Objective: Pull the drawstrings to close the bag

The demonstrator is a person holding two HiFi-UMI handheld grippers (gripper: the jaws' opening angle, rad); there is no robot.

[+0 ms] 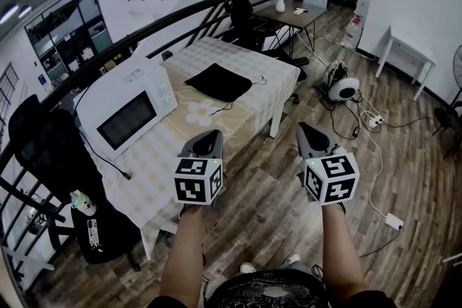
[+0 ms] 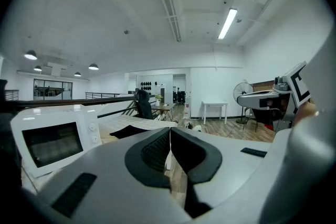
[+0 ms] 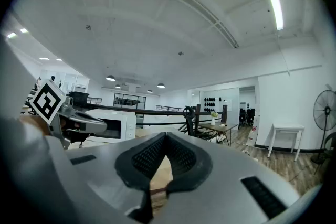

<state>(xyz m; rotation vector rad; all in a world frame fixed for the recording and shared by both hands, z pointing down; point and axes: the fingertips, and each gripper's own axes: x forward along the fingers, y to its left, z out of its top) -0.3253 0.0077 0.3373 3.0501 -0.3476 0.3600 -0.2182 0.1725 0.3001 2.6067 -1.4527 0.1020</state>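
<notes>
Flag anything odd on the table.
The microwave has its plug lying loose on the tablecloth, unconnected. The black bag has its drawstrings trailing slack beside it. Nothing spilled or damaged shows.

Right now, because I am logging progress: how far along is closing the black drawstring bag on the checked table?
Done: nothing visible; the flat black fabric bag lies on the checked-cloth table, its thin dark drawstrings slack beside it. In hand: nothing; the left gripper and right gripper are shut, empty, held away from the bag. Left: reach the bag, grip the strings, pull them.
</notes>
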